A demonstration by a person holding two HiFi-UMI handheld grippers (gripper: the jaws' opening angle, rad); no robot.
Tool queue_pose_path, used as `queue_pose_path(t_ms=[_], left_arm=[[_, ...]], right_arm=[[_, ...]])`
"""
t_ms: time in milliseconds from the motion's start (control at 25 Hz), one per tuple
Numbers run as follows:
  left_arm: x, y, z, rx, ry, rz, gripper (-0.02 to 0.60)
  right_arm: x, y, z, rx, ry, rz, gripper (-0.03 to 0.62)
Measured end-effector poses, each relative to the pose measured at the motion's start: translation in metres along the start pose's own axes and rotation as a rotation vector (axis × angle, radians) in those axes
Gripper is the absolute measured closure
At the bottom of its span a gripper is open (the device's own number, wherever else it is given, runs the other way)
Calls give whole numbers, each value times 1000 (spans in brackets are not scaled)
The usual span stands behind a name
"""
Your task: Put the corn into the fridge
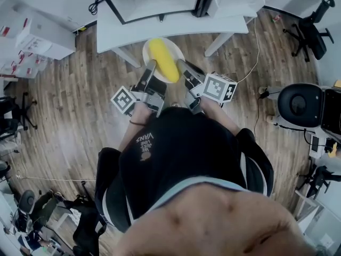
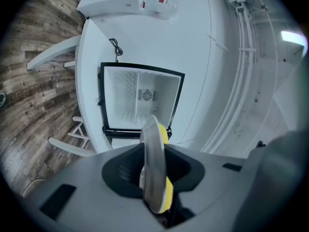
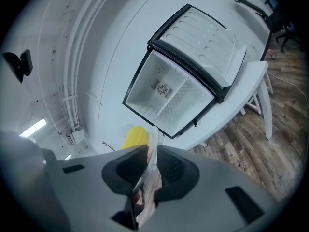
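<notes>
The corn (image 1: pixel 164 60) is carried on a white plate (image 1: pixel 146 52), outside the fridge (image 2: pixel 140 100) and just in front of it. The fridge is seen open on a table (image 1: pixel 176 28), with nothing visible inside. The plate's rim is clamped on one side by the left gripper (image 1: pixel 151 65) and on the other by the right gripper (image 1: pixel 183 66). The pickup is judged done. Reaching in, setting down and letting go are left.
</notes>
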State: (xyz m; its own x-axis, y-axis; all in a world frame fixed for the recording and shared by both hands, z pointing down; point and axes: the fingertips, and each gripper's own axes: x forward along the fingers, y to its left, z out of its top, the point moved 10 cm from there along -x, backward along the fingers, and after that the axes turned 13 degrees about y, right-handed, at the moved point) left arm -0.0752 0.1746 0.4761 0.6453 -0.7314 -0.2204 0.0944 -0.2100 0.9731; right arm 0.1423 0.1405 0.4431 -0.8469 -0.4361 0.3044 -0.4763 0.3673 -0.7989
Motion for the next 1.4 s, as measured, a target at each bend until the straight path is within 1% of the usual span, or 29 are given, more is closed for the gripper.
queue_pose_path(t_ms=[280, 600, 1080, 1400], left_arm=[[12, 4, 28, -8, 18, -1, 485], [36, 6, 74, -9, 47, -6, 485], [63, 14, 129, -26, 101, -13, 485], [73, 14, 160, -36, 139, -23, 485]], right_arm=[[21, 1, 18, 18, -10, 7, 531], [53, -1, 50, 27, -38, 0, 531], [90, -3, 84, 34, -81, -30, 531], [111, 1, 97, 41, -114, -54, 531]])
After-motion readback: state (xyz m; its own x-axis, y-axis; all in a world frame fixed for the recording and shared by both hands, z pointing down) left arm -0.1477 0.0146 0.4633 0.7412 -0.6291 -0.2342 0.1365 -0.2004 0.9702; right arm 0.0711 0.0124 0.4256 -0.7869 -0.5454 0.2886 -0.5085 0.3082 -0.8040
